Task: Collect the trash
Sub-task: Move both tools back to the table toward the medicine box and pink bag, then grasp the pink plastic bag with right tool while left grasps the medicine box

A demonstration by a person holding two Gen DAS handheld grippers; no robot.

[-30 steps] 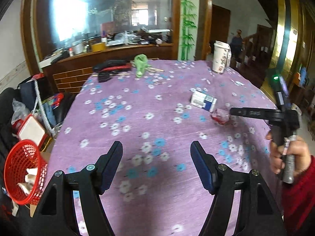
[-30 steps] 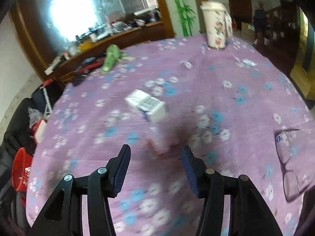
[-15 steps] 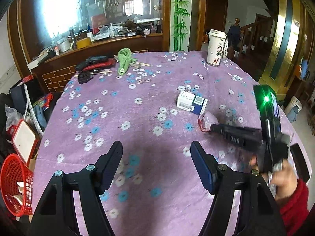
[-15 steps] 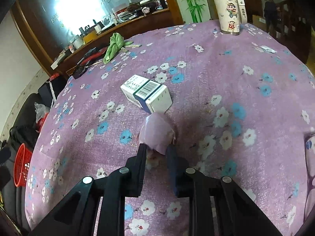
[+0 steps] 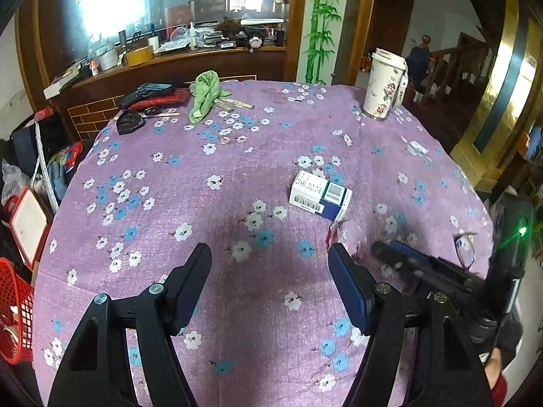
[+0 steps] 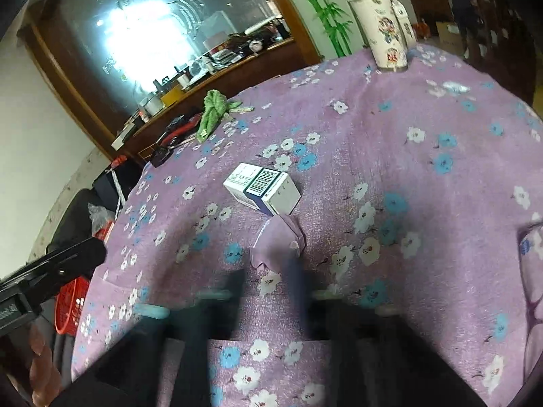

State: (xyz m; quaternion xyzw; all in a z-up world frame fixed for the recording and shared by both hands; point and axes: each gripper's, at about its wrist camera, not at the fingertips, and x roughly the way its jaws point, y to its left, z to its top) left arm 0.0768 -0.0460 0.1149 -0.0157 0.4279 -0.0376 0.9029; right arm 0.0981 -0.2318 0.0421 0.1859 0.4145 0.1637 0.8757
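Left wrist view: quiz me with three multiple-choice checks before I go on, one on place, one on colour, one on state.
1. Where is the white-and-blue box?
A. in the red basket
B. on the purple tablecloth, beside the crumpled wrapper
C. against the cup

2. What colour is the rag at the far edge?
A. green
B. yellow
C. black

3. What state is the left gripper in?
A. shut on the box
B. open, empty
C. shut on the rag

B: the box lies mid-table, away from the red basket and the cup.
A: the rag is plainly green.
B: its fingers stand wide apart over bare cloth.
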